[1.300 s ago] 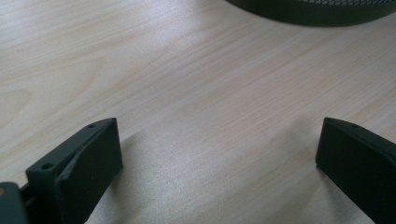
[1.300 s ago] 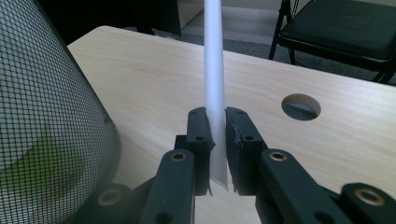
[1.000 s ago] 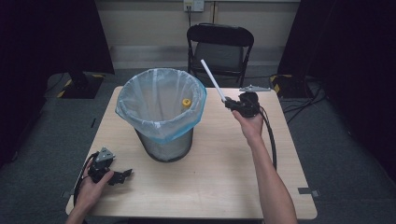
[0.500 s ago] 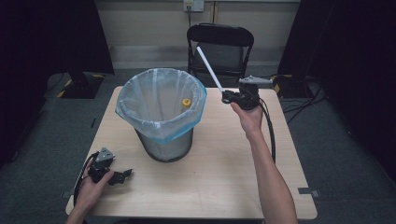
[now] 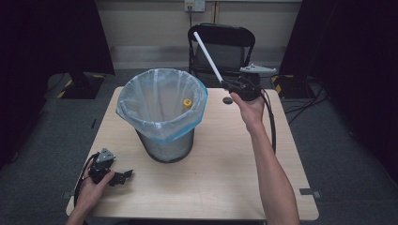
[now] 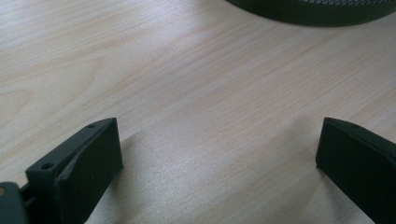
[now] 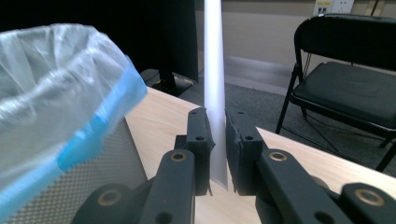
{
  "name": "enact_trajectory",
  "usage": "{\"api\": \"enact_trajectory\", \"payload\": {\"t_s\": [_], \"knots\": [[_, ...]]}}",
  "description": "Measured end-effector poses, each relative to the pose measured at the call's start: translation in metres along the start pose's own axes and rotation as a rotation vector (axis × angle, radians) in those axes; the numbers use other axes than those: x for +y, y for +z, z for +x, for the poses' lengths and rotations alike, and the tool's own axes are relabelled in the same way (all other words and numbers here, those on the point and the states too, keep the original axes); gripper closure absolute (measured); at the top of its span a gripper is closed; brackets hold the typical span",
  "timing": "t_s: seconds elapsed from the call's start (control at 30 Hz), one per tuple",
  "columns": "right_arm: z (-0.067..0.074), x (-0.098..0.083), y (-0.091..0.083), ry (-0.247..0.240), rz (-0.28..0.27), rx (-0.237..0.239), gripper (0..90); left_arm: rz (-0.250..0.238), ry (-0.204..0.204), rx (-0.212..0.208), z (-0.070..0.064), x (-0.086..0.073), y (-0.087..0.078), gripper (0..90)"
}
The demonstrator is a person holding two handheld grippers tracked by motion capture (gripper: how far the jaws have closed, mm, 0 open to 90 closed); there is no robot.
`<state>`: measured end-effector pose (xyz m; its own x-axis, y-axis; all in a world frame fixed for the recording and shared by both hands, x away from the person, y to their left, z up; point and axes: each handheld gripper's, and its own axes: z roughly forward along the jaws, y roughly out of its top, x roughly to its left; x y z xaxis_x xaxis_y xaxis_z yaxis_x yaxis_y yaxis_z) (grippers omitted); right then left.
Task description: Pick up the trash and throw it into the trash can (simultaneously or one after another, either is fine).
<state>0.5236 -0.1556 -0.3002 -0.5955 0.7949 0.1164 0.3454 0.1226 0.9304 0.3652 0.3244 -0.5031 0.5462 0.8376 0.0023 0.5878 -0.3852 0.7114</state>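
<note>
**White strip held aloft beside the lined bin**

We held the white strip pinched at its lower end in the right hand-held gripper, the jaws closed tight on it with the pads pressing both flat sides, as the right gripper view showed. From that grip the strip's long axis ran up and away, slanting toward the far left in the high view, so its free end stood above and behind the far rim of the bin. The bin, a mesh basket lined with a clear bag edged in blue, sat to the left of the gripper at the middle of the surface; a small yellow object lay inside near its far wall. Our right hand was plainly the nearer one to the opening. We judged that the coming move turned on swinging the strip leftward over the rim. Our left hand-held gripper rested low at the near left corner, its jaws spread wide and holding nothing, well apart from the bin. A black folding chair stood beyond the surface.
</note>
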Motion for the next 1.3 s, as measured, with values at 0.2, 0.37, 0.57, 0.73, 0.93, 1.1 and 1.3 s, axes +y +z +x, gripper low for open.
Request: {"api": "enact_trajectory", "payload": {"t_s": [0.2,0.37,0.57,0.73,0.93,1.1,1.3], "knots": [[0.004,0.011,-0.005,-0.001,-0.024,0.003,80.8,0.0,0.0,0.001,0.0,0.0,0.0,0.0],[0.007,0.019,-0.012,-0.003,-0.052,0.024,80.8,0.0,0.0,0.0,0.0,0.0,0.0,0.0],[0.008,0.031,-0.021,0.006,-0.078,0.058,80.8,0.0,0.0,0.001,0.0,0.0,0.0,0.0],[0.017,0.038,-0.022,-0.009,-0.09,0.086,80.8,0.0,-0.001,0.001,0.0,0.0,0.0,0.0],[0.031,0.048,-0.025,-0.026,-0.121,0.141,80.8,0.0,0.0,0.001,0.0,0.0,0.0,0.0],[0.044,0.056,-0.026,-0.046,-0.119,0.177,80.8,0.0,0.0,0.0,0.0,0.0,0.0,0.0],[0.055,0.063,-0.023,-0.054,-0.133,0.224,80.8,0.0,-0.001,0.001,0.0,0.0,0.0,0.0]]}}
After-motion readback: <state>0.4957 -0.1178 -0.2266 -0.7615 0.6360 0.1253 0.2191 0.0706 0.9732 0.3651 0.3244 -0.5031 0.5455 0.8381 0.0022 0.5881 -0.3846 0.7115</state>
